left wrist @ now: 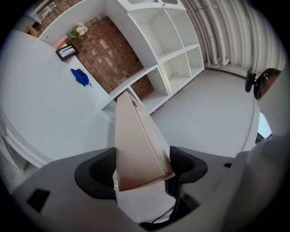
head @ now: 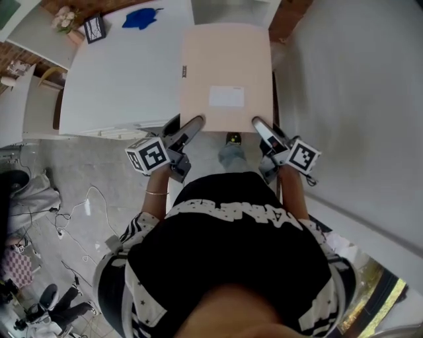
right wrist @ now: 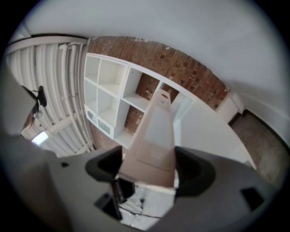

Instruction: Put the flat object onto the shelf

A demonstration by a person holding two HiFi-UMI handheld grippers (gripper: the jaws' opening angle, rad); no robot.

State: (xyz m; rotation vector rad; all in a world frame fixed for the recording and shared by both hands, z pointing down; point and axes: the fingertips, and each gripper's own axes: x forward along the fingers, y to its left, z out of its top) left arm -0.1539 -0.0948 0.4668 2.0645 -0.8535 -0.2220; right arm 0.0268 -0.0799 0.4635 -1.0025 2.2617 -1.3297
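White shelf (left wrist: pixel 174 43) with open square compartments stands against a brick wall (left wrist: pixel 115 54), and a white table (head: pixel 119 72) is on the left side with a blue thing (head: pixel 141 18) lying on it. Above the floor, between table and wall, the flat box (head: pixel 226 76) is held in the air, almost level, well apart from the shelf.

The left gripper (head: pixel 192 125) and the right gripper (head: pixel 260 125) each hold the near edge of the box, one at each corner. In both gripper views the two jaws are closed on the thin edge, and the box runs forward from them toward the shelf.

I think this step is the carrying. To do it well, both grips should be equally firm, because the far end is long and unsupported and may sag or twist. The two grippers should move at the same height and speed. Before reaching the shelf, aim the far edge at one compartment, level, so it slides in without hitting the dividers.
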